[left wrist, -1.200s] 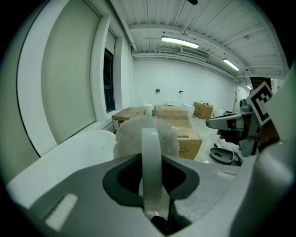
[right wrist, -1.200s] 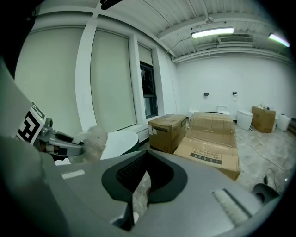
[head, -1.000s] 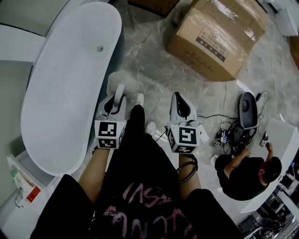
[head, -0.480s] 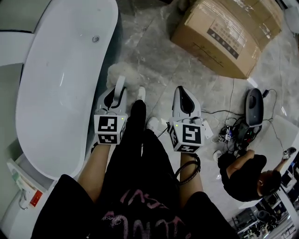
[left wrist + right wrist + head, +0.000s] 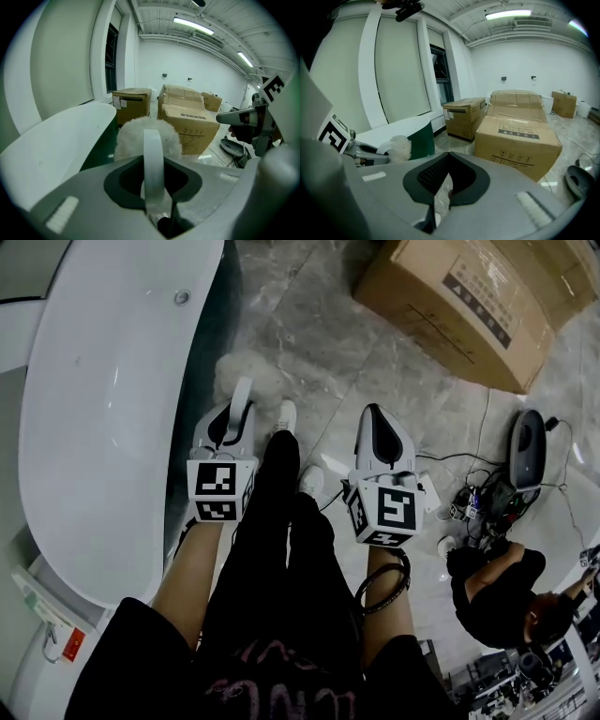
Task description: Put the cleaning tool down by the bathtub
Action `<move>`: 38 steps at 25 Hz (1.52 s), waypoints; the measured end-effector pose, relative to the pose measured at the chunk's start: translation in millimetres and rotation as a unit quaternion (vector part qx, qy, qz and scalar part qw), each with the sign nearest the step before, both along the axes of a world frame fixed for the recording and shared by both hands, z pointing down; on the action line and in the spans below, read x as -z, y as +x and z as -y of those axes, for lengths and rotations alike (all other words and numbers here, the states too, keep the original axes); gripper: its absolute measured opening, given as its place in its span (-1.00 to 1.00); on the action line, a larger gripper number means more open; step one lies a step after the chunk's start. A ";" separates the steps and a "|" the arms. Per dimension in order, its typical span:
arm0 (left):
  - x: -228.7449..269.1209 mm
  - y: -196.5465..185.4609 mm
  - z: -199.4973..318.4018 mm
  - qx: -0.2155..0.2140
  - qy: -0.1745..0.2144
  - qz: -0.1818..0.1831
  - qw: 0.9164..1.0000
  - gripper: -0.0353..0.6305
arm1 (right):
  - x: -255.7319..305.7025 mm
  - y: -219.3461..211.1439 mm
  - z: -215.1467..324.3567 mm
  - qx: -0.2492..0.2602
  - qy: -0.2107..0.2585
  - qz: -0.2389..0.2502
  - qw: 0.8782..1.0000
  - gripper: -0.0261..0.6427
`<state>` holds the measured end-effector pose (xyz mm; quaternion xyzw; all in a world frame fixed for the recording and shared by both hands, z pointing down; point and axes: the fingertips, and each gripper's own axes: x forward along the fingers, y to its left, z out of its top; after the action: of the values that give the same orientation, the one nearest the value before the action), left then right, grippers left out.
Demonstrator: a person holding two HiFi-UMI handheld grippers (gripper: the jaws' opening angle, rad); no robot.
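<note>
The head camera is looking steeply down onto the left gripper (image 5: 240,397) and right gripper (image 5: 376,420). Each gripper camera is riding close behind its jaws, facing forward. All three are showing the bathtub (image 5: 103,409) and cardboard box (image 5: 469,306).

Left gripper (image 5: 232,413) clamped, right gripper (image 5: 376,418) closed

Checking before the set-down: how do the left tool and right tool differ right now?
The left tool is shut on the white handle of the fluffy duster; the right tool is shut with nothing between its jaws. The left tool hangs close beside the bathtub; the right tool is farther out, over the marble floor. Both point forward, away from the person.
</note>
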<state>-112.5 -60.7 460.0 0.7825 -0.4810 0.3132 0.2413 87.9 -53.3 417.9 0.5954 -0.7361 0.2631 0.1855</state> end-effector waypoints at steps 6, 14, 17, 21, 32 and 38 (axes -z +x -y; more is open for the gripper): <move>-36.5 -2.6 0.3 -0.003 -0.004 0.008 1.000 -0.67 | -39.8 -1.4 -2.2 0.003 -0.010 0.001 1.000 -0.90; -90.3 -5.8 5.2 -0.002 -0.013 0.022 1.000 -0.67 | -93.2 -0.3 3.2 0.006 -0.019 0.007 1.000 -0.90; -113.0 -7.2 8.8 -0.004 -0.010 0.027 1.000 -0.67 | -114.5 -1.1 7.1 0.005 -0.019 0.008 1.000 -0.90; -145.1 -10.8 12.1 -0.009 -0.006 0.036 0.999 -0.67 | -147.6 -3.6 8.8 0.006 -0.020 0.010 1.000 -0.90; -237.6 -29.2 17.3 -0.010 -0.012 0.061 0.998 -0.67 | -230.6 -5.8 11.2 0.004 -0.022 0.015 1.000 -0.90; -276.0 -29.8 18.9 -0.013 -0.009 0.065 0.998 -0.67 | -269.4 -10.7 9.5 0.012 -0.021 0.018 1.000 -0.90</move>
<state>-142.3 -79.6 736.0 0.7647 -0.4824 0.3706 0.2125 77.2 -62.8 687.4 0.5775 -0.7410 0.2870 0.1874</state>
